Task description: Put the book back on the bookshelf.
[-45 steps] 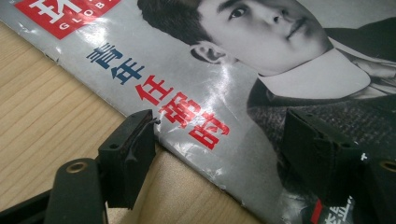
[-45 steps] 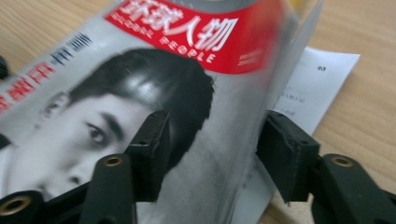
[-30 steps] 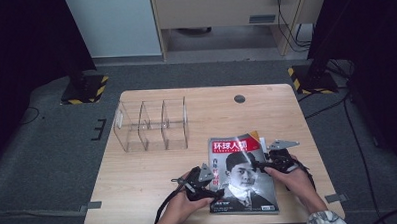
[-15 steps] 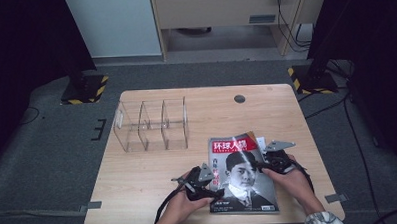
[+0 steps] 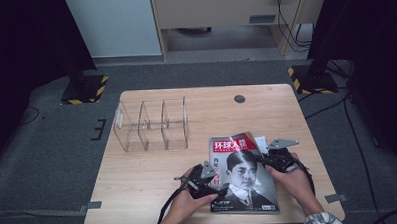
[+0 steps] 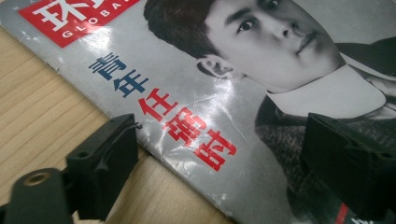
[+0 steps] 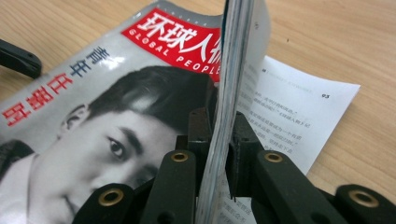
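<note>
A pale wood-grain counter [image 5: 153,168], rectangular w/ rounded corners, carries a glossy magazine [image 5: 241,173] near its front edge, right of centre. The cover is smooth & shiny, w/ light glare: grey background, a red title block w/ white characters at top, a b&w portrait, blue & red characters down one side. Its spine edge looks slightly scuffed in the left gripper view.

The right hand-held gripper [image 7: 219,135], matte black plastic w/ brass-coloured rivets, has just been closing & now pinches a thin stack of pages, cover included, at the magazine's right edge. That sheaf stands up on edge between the pads, curving slightly; a white inner page [image 7: 289,116] of fine print lies flat beneath it.

The left hand-held gripper [image 6: 224,154], same blocky black build, has its jaws spread wide after just opening; they straddle the magazine's left edge, one jaw over bare wood, the other over the cover.

Toward the counter's back-left sits a clear acrylic organiser [image 5: 152,124], boxy, w/ three compartments. A small dark round hole [image 5: 239,98] marks the back edge, right of centre.
</note>
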The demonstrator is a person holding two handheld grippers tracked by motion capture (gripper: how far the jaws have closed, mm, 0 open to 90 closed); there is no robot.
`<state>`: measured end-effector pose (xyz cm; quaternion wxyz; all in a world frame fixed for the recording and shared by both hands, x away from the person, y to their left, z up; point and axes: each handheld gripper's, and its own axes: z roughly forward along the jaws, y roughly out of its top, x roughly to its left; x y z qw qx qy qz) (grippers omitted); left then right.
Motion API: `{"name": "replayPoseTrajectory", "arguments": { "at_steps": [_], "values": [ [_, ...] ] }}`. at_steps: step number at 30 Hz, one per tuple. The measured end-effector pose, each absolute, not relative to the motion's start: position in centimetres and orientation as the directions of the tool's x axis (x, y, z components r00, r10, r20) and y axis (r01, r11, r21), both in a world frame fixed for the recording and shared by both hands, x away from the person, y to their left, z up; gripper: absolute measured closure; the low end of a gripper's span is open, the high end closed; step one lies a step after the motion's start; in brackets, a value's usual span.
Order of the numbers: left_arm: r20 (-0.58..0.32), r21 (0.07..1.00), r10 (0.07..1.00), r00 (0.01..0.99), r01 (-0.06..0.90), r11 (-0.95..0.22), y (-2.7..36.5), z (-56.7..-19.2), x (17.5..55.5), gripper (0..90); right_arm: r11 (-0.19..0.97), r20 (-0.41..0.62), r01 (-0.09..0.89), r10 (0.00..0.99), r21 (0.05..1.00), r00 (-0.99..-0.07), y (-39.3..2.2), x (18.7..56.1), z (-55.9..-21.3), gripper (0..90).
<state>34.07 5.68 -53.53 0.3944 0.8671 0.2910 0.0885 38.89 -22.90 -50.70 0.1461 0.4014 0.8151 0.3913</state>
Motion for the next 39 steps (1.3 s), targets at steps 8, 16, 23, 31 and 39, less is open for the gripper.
{"name": "replayPoseTrajectory", "arguments": {
  "at_steps": [8,16,23,31,39],
  "values": [
    [-0.112,0.737,0.621,0.776,0.484,-0.472,6.1,-53.5,35.1,6.3,0.351,0.085,0.517,0.76,0.781,-0.644,-22.9,38.7,-50.0,86.9],
    [-0.105,0.732,0.62,0.778,0.482,-0.481,6.1,-53.6,35.4,5.5,0.332,0.092,0.491,0.748,0.805,-0.658,-22.8,38.5,-49.3,87.7],
    [-0.114,0.733,0.63,0.768,0.493,-0.469,6.1,-53.6,35.5,5.0,0.316,0.098,0.474,0.741,0.822,-0.664,-22.8,38.3,-49.0,87.8],
    [-0.126,0.734,0.631,0.766,0.5,-0.46,6.3,-53.6,35.7,4.6,0.281,0.116,0.449,0.728,0.848,-0.676,-22.9,38.0,-48.5,87.8],
    [-0.157,0.741,0.607,0.779,0.499,-0.449,6.2,-53.6,35.7,6.8,0.25,0.135,0.434,0.717,0.866,-0.684,-23.0,37.8,-48.0,87.8]
  ]
}}
